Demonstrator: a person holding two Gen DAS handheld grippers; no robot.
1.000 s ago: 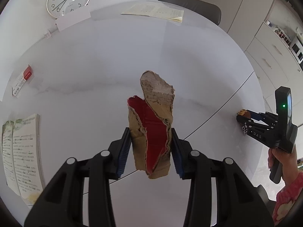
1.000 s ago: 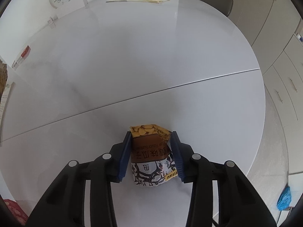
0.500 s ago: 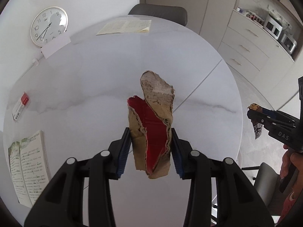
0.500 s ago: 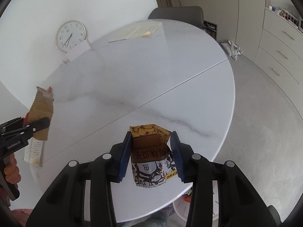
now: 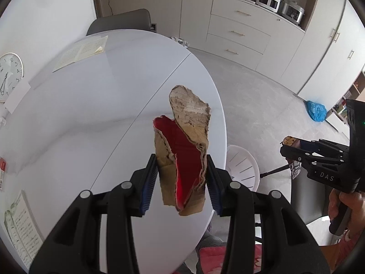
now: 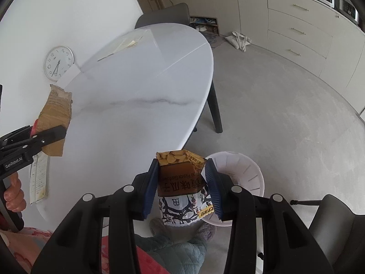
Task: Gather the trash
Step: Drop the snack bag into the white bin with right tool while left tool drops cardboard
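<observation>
While I stand beside the round white marble-veined table (image 6: 146, 96), grey floor and pale drawer cabinets (image 5: 237, 34) fill the room behind it. A white bin (image 6: 239, 173) sits on the floor just past the table's edge. My left gripper (image 5: 181, 178) pinches a torn cardboard scrap (image 5: 184, 155), red inside, above the tabletop. My right gripper (image 6: 182, 187) clamps a snack wrapper (image 6: 180, 194) reading "Flavor Sunflower", beside the bin's rim. "DAS" and "GenRobot.AI" mark the grippers' sides.

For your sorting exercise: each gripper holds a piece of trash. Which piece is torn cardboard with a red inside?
The torn cardboard piece in the left gripper; the right gripper holds a printed snack packet instead.
</observation>
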